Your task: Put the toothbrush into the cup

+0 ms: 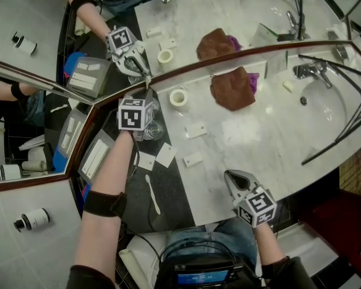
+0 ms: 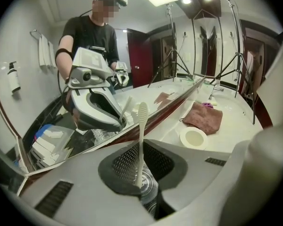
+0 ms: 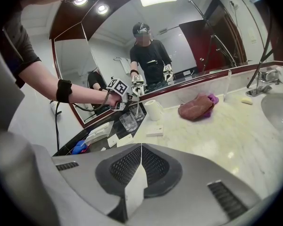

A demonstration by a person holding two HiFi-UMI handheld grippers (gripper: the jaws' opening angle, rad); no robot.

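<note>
The marble worktop point(image 1: 271, 137) carries a brown cloth point(image 1: 233, 89) by its back edge (a mirror runs along that edge), well apart from both grippers. The right gripper point(image 3: 141, 149) hovers at the front edge, its jaws pressed together on nothing. At the back left corner, the left gripper point(image 2: 140, 172) pinches the white toothbrush point(image 2: 142, 126) upright, directly over the glass cup point(image 2: 149, 187).

Cup point(image 2: 149, 186) — mostly behind left gripper point(image 2: 141, 147)
</note>
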